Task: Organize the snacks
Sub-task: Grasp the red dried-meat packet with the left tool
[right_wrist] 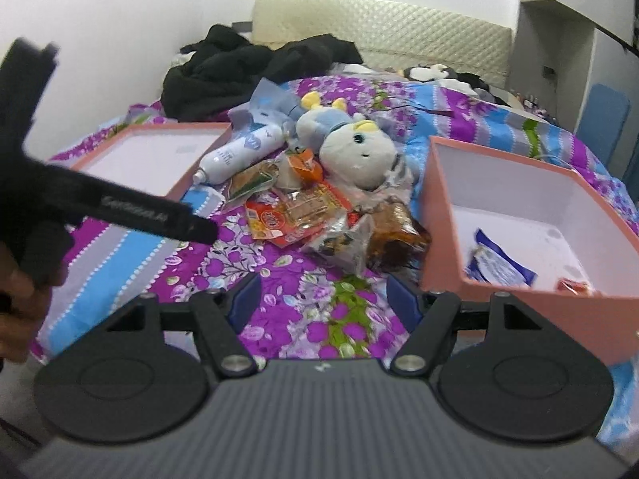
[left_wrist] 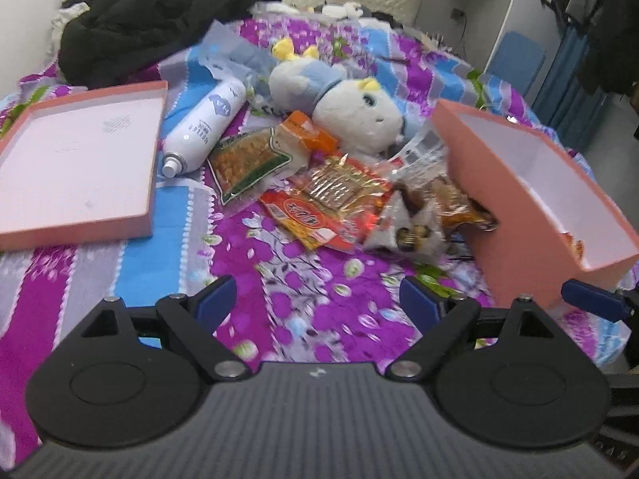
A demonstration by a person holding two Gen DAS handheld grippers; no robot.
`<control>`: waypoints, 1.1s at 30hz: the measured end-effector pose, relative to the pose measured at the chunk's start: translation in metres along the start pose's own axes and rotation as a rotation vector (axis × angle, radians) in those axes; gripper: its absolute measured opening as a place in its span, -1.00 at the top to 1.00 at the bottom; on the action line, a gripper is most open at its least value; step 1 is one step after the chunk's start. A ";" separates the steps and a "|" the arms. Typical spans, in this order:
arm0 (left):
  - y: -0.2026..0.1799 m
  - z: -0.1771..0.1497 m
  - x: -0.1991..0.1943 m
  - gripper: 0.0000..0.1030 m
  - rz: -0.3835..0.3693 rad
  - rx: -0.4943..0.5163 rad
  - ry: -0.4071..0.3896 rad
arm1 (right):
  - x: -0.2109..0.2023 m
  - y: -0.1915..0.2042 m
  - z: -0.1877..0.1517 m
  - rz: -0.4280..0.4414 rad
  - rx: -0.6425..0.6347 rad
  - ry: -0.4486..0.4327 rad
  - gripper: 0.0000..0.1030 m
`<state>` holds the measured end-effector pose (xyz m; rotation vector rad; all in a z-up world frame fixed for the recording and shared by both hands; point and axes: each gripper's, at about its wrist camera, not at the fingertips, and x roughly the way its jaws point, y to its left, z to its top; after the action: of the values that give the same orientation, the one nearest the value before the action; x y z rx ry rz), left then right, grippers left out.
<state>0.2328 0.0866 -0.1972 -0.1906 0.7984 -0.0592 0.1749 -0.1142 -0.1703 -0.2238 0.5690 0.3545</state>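
Observation:
Several snack packets lie in a pile mid-bed: a green-edged packet (left_wrist: 251, 161), an orange-red packet (left_wrist: 327, 203) and a brown packet (left_wrist: 459, 203). The pile also shows in the right wrist view (right_wrist: 303, 211). A deep pink box (left_wrist: 531, 199) stands at the right; in the right wrist view it (right_wrist: 559, 307) holds a blue packet (right_wrist: 499, 263). My left gripper (left_wrist: 315, 303) is open and empty, short of the pile. My right gripper (right_wrist: 323, 295) is open and empty beside the box's near corner.
A shallow pink lid (left_wrist: 80, 159) lies at the left. A white spray can (left_wrist: 203, 129) and a plush toy (left_wrist: 351, 107) lie behind the snacks. Black clothes (left_wrist: 151, 28) are heaped at the headboard. The bed has a purple floral sheet (left_wrist: 279, 291).

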 end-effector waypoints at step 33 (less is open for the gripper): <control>0.079 0.027 0.154 0.84 -0.252 -0.508 0.106 | 0.160 -0.013 0.012 -0.041 0.030 0.116 -0.22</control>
<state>0.3585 0.1485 -0.3028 -0.7741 0.8813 -0.1039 0.3115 -0.0801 -0.2486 -0.2283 0.6830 0.2946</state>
